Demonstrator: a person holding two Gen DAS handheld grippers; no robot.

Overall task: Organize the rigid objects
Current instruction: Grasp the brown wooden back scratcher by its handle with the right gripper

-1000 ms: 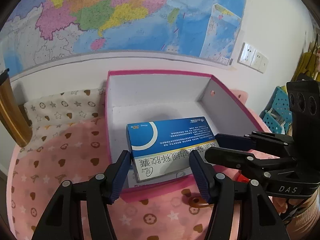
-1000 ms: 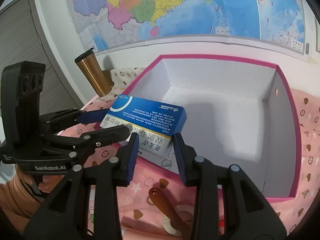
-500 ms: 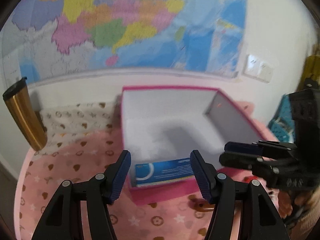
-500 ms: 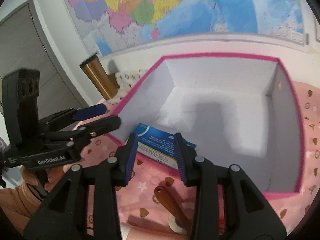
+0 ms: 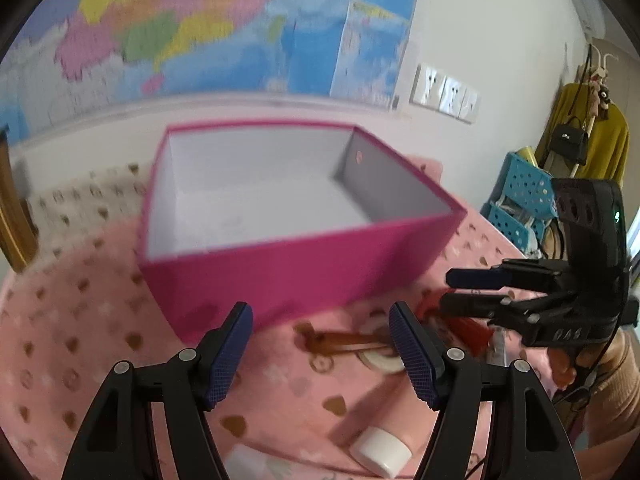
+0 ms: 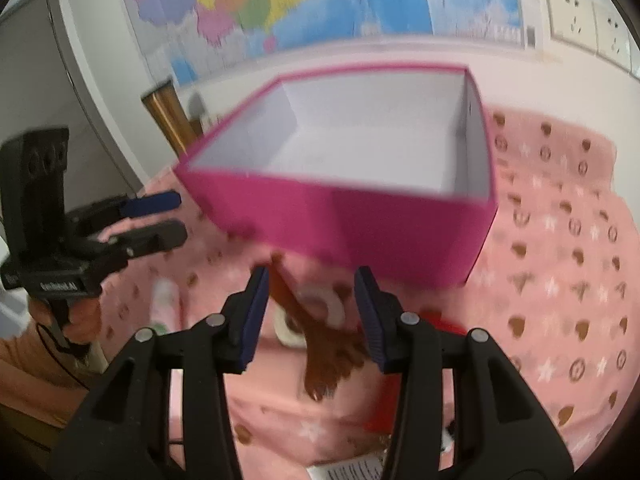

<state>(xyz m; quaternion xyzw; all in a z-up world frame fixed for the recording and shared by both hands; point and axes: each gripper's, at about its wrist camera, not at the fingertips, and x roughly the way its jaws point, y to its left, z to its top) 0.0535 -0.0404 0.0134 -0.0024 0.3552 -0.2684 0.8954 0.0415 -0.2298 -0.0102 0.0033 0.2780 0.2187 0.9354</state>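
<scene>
A pink box (image 5: 304,276) with a white inside stands open on the pink tablecloth, also seen as the pink box (image 6: 340,216) in the right wrist view. No object shows inside it; its near wall hides the near floor. My left gripper (image 5: 320,330) hovers in front of that wall, jaws opening, nothing between them. My right gripper (image 6: 310,294) is also short of the box, jaws opening and empty, above a brown paw-ended stick (image 6: 320,360) and a white tape roll (image 6: 324,308). Each gripper shows in the other's view: right gripper (image 5: 468,290), left gripper (image 6: 160,218).
A pink tube with a white cap (image 5: 380,450) lies near the front edge; the brown stick (image 5: 344,342), tape roll (image 5: 378,362) and a red item (image 5: 464,324) lie before the box. A gold tumbler (image 6: 168,116) stands at the back left. Blue crates (image 5: 516,204) stand at the right.
Both grippers drew back and down from the pink box with wider jaws. The blue medicine box that lay between them is now out of sight behind the box's near wall.
</scene>
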